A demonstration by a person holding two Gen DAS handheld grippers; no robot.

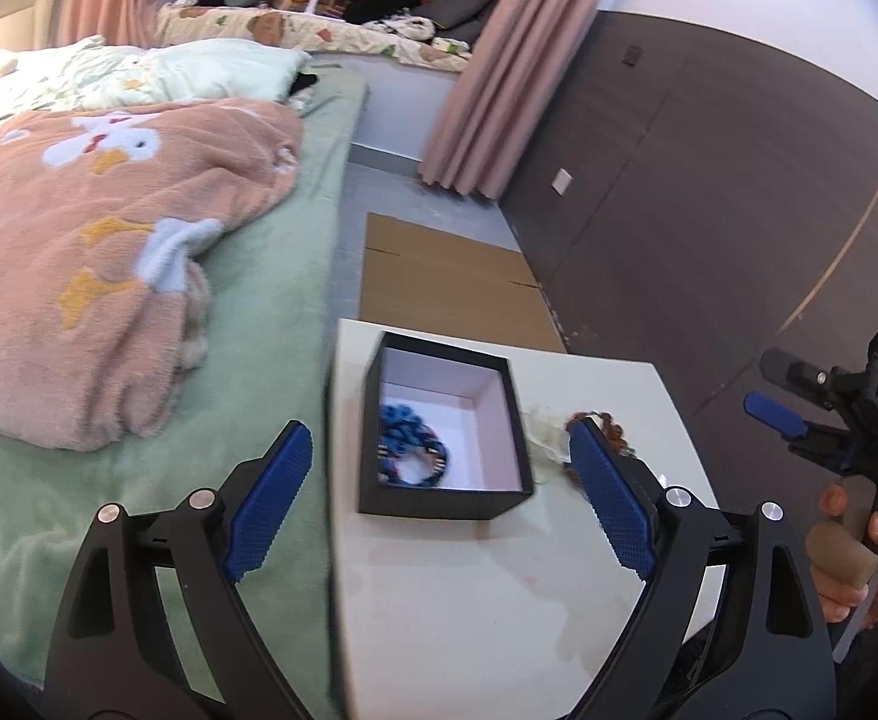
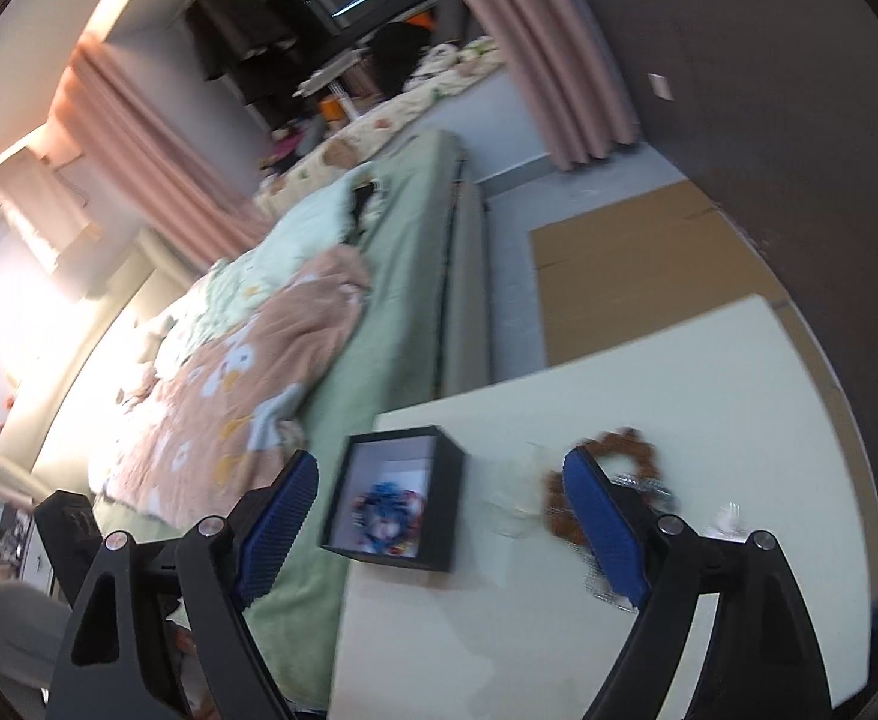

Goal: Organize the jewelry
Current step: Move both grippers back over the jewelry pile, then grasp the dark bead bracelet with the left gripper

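A black open box (image 1: 445,501) with a white inside stands on a small white table (image 1: 499,600). A blue beaded bracelet (image 1: 411,450) lies in it. A brown beaded bracelet (image 1: 610,432) lies on the table right of the box, partly behind my left gripper's right finger. My left gripper (image 1: 439,480) is open and empty, above the box. My right gripper (image 2: 442,504) is open and empty, above the table; it shows in the left wrist view (image 1: 799,402) at the right. The right wrist view shows the box (image 2: 396,498), the brown bracelet (image 2: 613,450) and a silvery chain (image 2: 649,486).
A bed (image 1: 258,300) with a green sheet and a pink blanket (image 1: 96,276) stands against the table's left side. Flat cardboard (image 1: 451,282) lies on the floor beyond the table. A dark wall panel (image 1: 709,210) runs along the right. Pink curtains (image 1: 511,78) hang behind.
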